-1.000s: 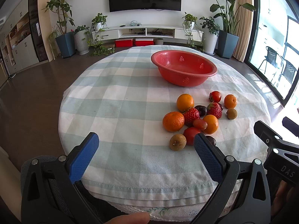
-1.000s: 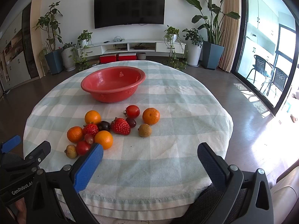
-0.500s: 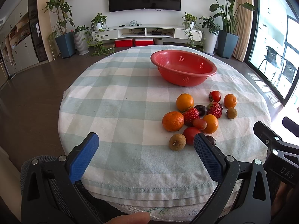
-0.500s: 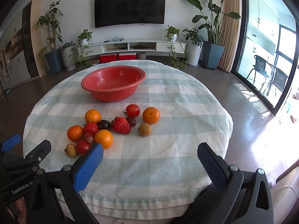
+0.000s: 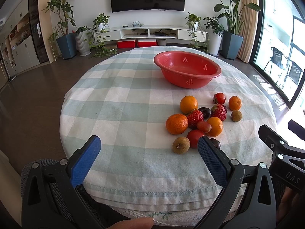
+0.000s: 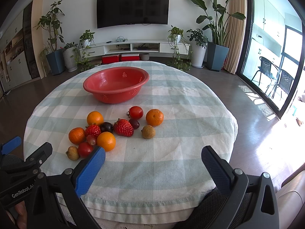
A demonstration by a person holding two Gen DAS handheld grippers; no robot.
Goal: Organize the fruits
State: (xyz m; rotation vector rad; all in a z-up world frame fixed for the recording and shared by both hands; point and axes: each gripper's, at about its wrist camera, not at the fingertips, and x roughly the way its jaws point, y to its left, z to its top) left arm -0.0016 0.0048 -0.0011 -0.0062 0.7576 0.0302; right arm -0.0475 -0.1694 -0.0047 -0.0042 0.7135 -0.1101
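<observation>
I've got both tongs hovering at the near edge of the round table [image 5: 122, 99], over the checked cloth. My left gripper [image 5: 148, 157] has its blue pads spread wide apart, nothing between them. My right gripper [image 6: 152, 167] is the same: jaws wide, empty, above bare cloth.

The fruit pile sits loose on the cloth, none of it in the bowl. The red bowl [image 6: 116, 87] stands behind the pile, toward the far side of the table, and I see only its perforated inside.

From the right wrist view, reading the cluster: a tomato [image 6: 135, 112] at the back, an orange [image 6: 154, 117] just right of it, and a brown longan [image 6: 148, 131] just in front of that orange, slightly apart from the rest. The big strawberry [image 6: 123, 127] lies mid-pile with a dark grape [image 6: 134, 123] tucked against it. On the left of the pile, another orange [image 6: 95, 118], a second strawberry [image 6: 93, 130], a dark cherry-like fruit [image 6: 106, 127] between them, then two more oranges [image 6: 76, 135] [image 6: 106, 141].

Closest to my right gripper's left pad: a red tomato [image 6: 85, 149] and a second longan [image 6: 72, 153], touching each other. In the left wrist view that same longan [image 5: 181, 145] sits just left of my right-hand pad.
</observation>
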